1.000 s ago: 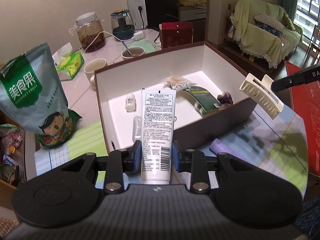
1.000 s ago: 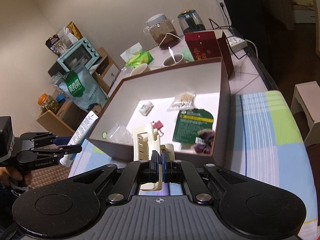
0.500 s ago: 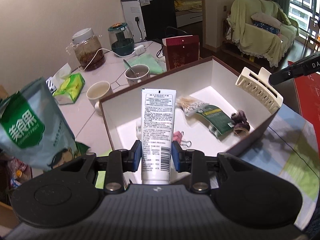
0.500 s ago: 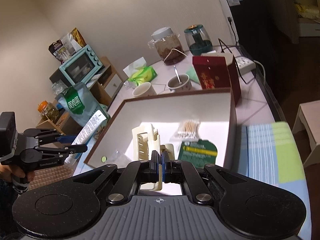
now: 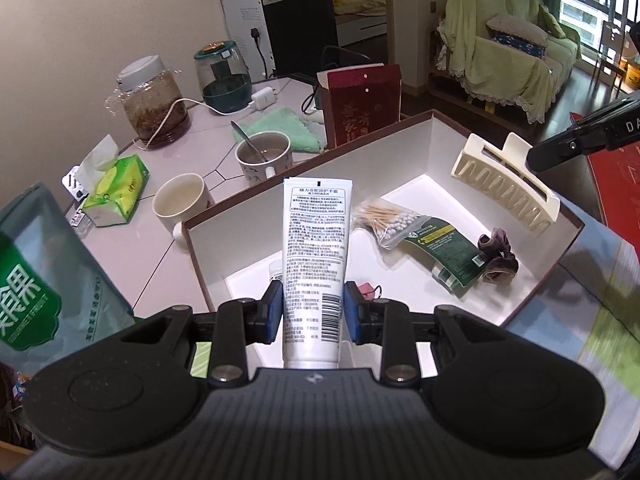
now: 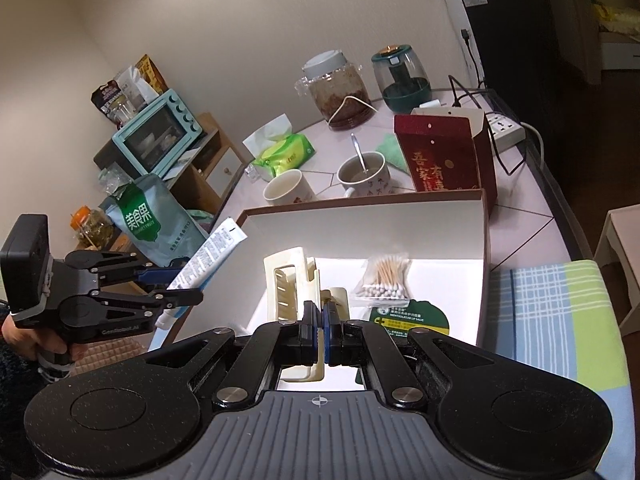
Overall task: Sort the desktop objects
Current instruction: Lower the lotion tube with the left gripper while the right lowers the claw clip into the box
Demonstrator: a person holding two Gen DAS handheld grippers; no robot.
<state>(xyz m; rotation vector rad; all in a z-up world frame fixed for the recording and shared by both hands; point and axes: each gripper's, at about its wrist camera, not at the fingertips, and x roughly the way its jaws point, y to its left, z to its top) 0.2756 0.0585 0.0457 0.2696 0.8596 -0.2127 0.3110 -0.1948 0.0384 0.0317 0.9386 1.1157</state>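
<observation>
While left hand-held gripper point(image 5: 311, 307) clamps tube point(image 5: 316, 248), right point(image 6: 321, 330) pinches hair claw point(image 6: 290, 286); scrunchie point(image 5: 498, 258) left-view only.

box point(image 5: 436, 140) open on top, entry from above unblocked. floor bare in the middle and along the far wall. cotton swabs point(image 5: 386, 218), green packet point(image 5: 444, 246), scrunchie point(image 5: 498, 256) crowd the right side. mugs point(image 5: 182, 202) and red carton point(image 5: 364, 106) hem the far edge on the table point(image 5: 132, 252).

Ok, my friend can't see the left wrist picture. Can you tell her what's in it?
The left gripper holds a white tube above an open white-lined box. In the box lie cotton swabs, a green packet and a purple scrunchie. The right gripper holds a cream hair claw over it.
</observation>
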